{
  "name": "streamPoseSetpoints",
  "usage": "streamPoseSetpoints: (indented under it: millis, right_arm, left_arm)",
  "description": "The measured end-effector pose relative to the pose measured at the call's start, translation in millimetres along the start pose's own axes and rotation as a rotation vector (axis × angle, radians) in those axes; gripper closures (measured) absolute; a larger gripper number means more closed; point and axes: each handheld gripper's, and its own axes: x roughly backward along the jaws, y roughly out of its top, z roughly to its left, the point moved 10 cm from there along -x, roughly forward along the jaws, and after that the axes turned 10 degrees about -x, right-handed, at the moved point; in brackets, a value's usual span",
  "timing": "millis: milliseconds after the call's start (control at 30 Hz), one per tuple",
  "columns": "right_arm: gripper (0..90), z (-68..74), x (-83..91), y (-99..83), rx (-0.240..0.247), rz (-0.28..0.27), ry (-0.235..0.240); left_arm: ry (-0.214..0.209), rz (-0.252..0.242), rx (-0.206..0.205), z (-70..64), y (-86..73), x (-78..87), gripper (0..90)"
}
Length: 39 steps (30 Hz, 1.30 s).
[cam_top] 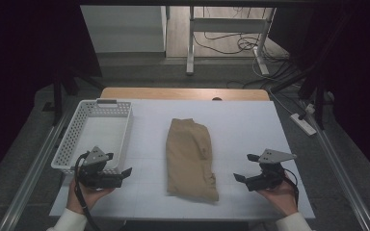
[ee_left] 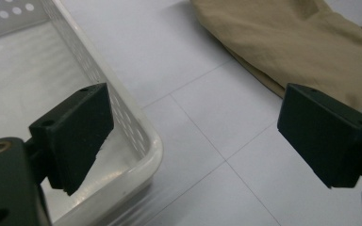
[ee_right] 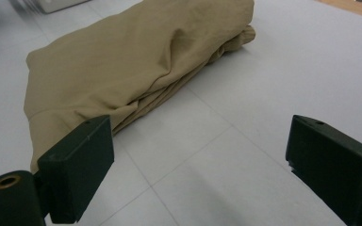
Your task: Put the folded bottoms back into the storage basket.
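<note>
Fingers (ee_left: 73, 136) of the left gripper (cam_top: 107, 176) are spread wide and hold nothing; one is seen over the near corner of the white perforated plastic basket (cam_top: 77, 126), the other near the edge of the folded tan cloth garment (cam_top: 190, 159). Fingers (ee_right: 78, 167) of the right gripper (cam_top: 255, 177) are likewise wide apart and empty, set just beside the garment's right edge. The garment lies in the middle of the white gridded desk (cam_top: 250, 125), between the two grippers, with the basket to its left. A one-sided pinch is judged likely to let the folds slip open, and the left finger could catch the basket rim. Both grippers are held low, palms beneath, aimed inward.
</note>
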Motion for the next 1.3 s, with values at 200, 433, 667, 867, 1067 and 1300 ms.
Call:
streamPoseSetpoints:
  millis: [200, 433, 667, 867, 1067, 1300]
  right_arm:
    - [8.5, 2.4, 1.1, -3.1, -0.017, 0.0, 0.013]
    - [8.5, 3.4, 2.3, -2.3, -0.015, -0.005, 0.021]
    - [8.5, -3.9, 0.8, -8.5, -0.065, 0.0, 0.039]
    - [8.5, -2.1, 3.3, -7.8, -0.057, -0.01, 0.037]
    - [8.5, -1.1, 1.7, -3.9, -0.055, -0.015, 0.039]
    - [8.4, 1.2, -0.4, 8.1, -0.035, -0.038, 0.04]
  left_arm:
    - [-0.007, -0.016, 0.003, 0.0, 3.0, 0.6, 11.0]
    - [-0.01, -0.014, -0.002, -3.2, 6.6, -1.2, 10.9]
    - [-0.026, -0.021, -0.006, -5.3, 12.3, -4.4, 11.0]
    - [-0.038, -0.034, -0.01, -7.7, 15.7, -3.7, 11.0]
    - [-0.039, -0.035, -0.014, -8.7, 14.6, -4.3, 10.7]
    - [-0.059, -0.045, -0.016, -10.4, 15.6, -4.4, 10.7]
